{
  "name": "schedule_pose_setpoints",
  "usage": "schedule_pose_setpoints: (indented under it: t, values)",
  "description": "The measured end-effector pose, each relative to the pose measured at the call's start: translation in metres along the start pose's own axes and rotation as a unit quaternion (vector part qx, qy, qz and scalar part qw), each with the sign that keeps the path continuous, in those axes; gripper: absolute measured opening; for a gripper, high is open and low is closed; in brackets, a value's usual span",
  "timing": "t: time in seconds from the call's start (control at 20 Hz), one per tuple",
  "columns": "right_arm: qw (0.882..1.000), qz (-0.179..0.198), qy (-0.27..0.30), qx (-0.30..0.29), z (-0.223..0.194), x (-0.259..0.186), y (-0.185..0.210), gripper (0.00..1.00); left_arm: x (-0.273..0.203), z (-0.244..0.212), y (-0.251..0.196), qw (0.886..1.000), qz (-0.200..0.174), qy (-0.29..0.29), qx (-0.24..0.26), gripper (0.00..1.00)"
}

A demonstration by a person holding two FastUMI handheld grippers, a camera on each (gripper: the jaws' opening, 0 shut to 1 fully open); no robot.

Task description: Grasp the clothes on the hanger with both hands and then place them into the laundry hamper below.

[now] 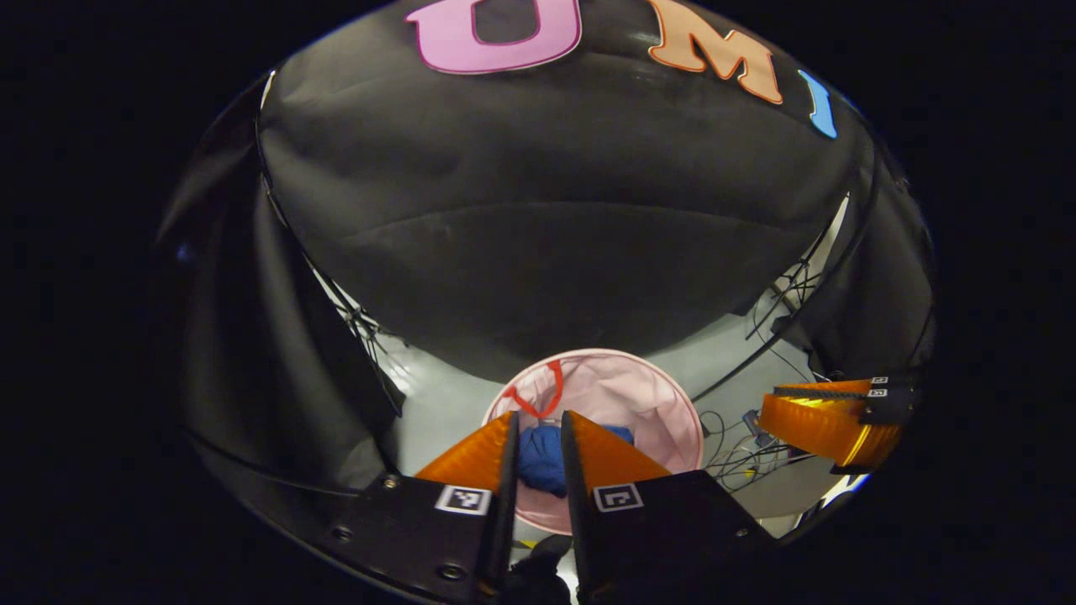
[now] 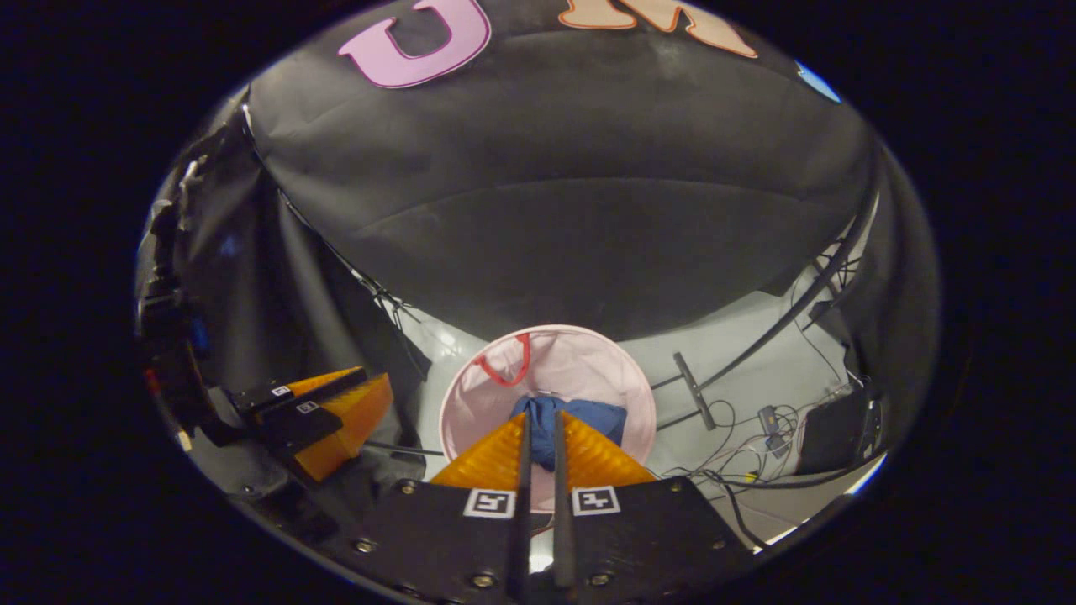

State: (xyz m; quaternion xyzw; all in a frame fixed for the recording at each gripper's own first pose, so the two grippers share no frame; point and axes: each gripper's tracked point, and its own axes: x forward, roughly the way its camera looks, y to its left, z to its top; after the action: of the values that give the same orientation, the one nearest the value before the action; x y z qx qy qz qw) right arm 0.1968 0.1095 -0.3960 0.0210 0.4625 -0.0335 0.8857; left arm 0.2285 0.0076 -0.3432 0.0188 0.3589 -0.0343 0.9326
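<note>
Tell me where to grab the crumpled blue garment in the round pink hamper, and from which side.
Grip the raised fold at the top of the crumpled blue garment, coming straight down from above: the round pink hamper walls it in on every side, so only its open top gives access.

Left gripper view: rides on the left tongs (image 1: 536, 437), raised well above the floor (image 1: 437, 412), tilted down and forward toward the booth wall; laundry hamper (image 1: 664, 403) at 6 o'clock beyond its fingers; right tongs (image 1: 828, 424) at 4 o'clock.

Right gripper view: rides on the right tongs (image 2: 540, 441), same height and tilt, set beside the other; hamper (image 2: 580, 361) at 6 o'clock; left tongs (image 2: 332, 420) at 8 o'clock.

Shared: hamper with blue clothes (image 1: 542, 458) inside, pale floor, cables (image 2: 756, 437), black wall.
</note>
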Motion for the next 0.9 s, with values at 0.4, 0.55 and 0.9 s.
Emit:
schedule_pose_setpoints:
  t: [0.4, 0.55, 0.9]
  values:
    - [0.996, -0.065, -0.044, 0.04, -0.011, -0.068, -0.01, 1.0, -0.025, -0.033, 0.004, 0.998, -0.024, 0.022, 0.056, 0.98]
    - [0.992, -0.076, -0.078, 0.063, -0.007, -0.102, -0.018, 1.0, -0.042, -0.035, 0.008, 0.996, -0.008, 0.021, 0.081, 0.99]
    - [0.984, -0.079, -0.141, 0.082, -0.02, -0.214, -0.037, 1.0, -0.107, -0.024, -0.03, 0.994, -0.025, -0.037, 0.104, 1.0]
